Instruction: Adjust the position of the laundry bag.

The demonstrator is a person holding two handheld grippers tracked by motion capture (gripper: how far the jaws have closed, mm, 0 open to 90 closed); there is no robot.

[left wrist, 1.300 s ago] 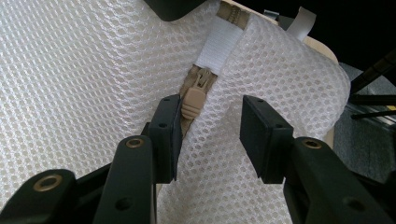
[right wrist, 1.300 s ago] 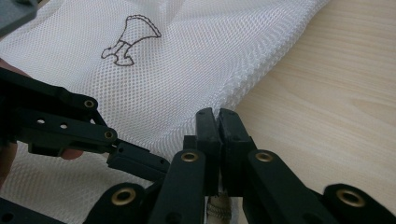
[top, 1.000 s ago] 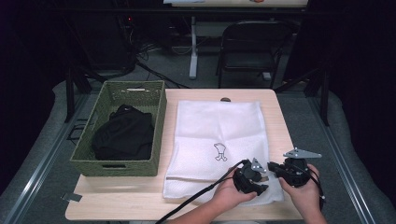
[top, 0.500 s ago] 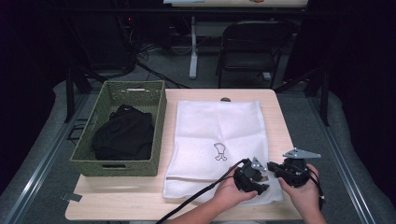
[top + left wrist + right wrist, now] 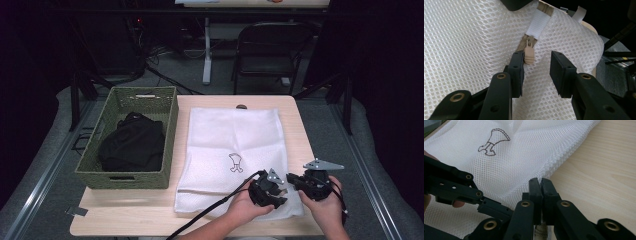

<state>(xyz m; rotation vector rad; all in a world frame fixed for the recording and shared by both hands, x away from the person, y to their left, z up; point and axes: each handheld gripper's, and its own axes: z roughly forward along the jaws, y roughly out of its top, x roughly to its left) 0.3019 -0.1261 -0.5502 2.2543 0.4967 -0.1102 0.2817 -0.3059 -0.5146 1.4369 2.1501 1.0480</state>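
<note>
A white mesh laundry bag [image 5: 232,145] lies flat on the wooden table [image 5: 130,210], with a small line drawing [image 5: 235,162] printed on it. Both grippers meet at its near right corner. My left gripper [image 5: 274,191] is open over the mesh [image 5: 461,37]. The beige zipper pull [image 5: 529,53] lies against the inner face of its left jaw, and a white fabric tab [image 5: 537,23] sits just beyond. My right gripper [image 5: 540,187] is shut on the bag's beige zipper end at the corner, seen from above [image 5: 295,181].
A green woven basket [image 5: 170,130] holding black clothes [image 5: 132,142] stands at the table's left. Bare wood [image 5: 604,170] runs along the bag's right side. A dark folding chair [image 5: 272,45] stands on the floor beyond the far edge.
</note>
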